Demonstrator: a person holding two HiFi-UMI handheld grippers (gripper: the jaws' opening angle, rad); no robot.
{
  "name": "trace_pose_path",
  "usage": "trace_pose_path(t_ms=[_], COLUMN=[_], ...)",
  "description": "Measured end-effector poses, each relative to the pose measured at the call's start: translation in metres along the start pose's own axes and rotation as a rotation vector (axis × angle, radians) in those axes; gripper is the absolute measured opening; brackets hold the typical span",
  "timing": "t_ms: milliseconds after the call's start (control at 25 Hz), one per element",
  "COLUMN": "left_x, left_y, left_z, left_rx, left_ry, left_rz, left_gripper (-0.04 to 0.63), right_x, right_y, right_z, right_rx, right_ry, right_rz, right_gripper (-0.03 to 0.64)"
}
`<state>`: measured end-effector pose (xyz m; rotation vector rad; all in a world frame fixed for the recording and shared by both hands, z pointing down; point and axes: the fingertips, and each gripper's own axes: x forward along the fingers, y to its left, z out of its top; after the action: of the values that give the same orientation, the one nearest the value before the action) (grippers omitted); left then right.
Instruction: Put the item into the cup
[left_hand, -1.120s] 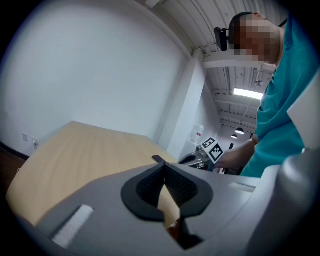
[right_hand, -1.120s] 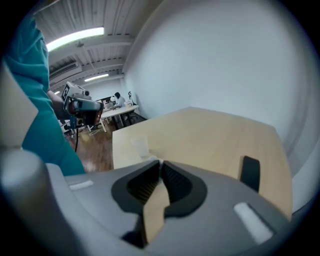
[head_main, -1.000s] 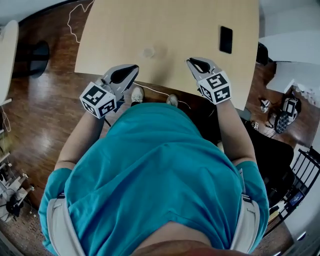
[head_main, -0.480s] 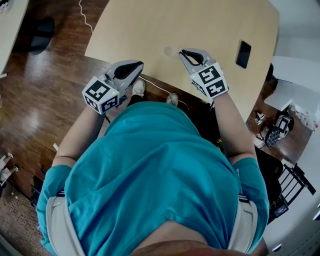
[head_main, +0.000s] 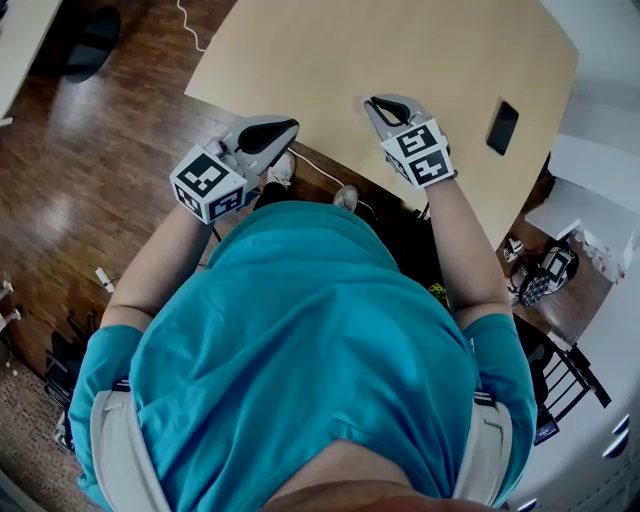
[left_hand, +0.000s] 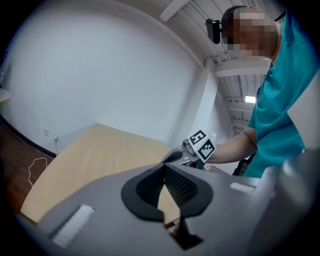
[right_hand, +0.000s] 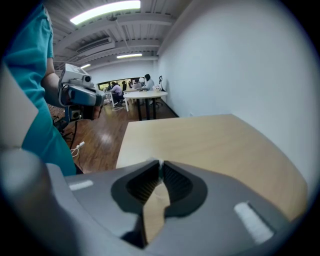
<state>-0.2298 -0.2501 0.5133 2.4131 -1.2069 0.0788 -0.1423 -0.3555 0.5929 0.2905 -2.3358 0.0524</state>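
- Pale wood table (head_main: 400, 40) bore a faint round cup (head_main: 357, 103) — just beyond the right gripper (head_main: 373, 101), jaws pinched together.
- Left gripper (head_main: 293, 126), also clenched empty, hung farther off — item not visible.

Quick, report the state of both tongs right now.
Left tongs: closed, nothing between them.
Right tongs: tips almost together; whether they pinch anything cannot be told.

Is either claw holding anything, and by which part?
Left claw holds nothing. Right claw: a pale sliver shows between its tips; cannot tell if held.
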Motion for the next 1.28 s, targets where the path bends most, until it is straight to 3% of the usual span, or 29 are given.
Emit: trace_pose_path(t_ms=[440,1280], left_x=[-0.0069,0.0005], left_y=[0.0036,0.0049], left_z=[-0.0064,-0.0007], left_rx=[-0.024,-0.028], left_ry=[-0.003,-0.012], left_rz=[0.015,0.004], left_gripper=[0.005,0.005], right_x=[0.0072,-0.0015], right_y=[-0.0034,-0.0068], right_z=[-0.0087,-0.0037], right_rx=[0.015,0.031], right_ry=[0.033,0.000], right_rz=[-0.014,-0.014], right_gripper=[0.052,0.075])
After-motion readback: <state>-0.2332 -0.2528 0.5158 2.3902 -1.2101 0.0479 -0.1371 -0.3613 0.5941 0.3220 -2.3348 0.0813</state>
